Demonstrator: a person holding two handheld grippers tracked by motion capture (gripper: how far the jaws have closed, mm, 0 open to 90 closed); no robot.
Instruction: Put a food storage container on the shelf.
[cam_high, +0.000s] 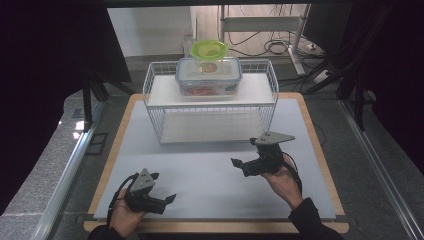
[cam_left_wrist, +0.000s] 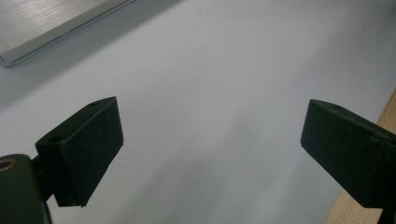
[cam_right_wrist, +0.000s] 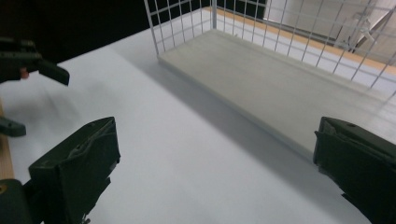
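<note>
Both idle near table's (cam_high: 310, 165) front edge, left gripper (cam_high: 165, 199) and right gripper (cam_high: 239, 163) jaws spread, empty; clear container (cam_high: 208, 76) with green-lidded bowl (cam_high: 208, 49) sits atop wire rack (cam_high: 155, 107) at back edge; probably pre-reach, next needs raised approach.
</note>
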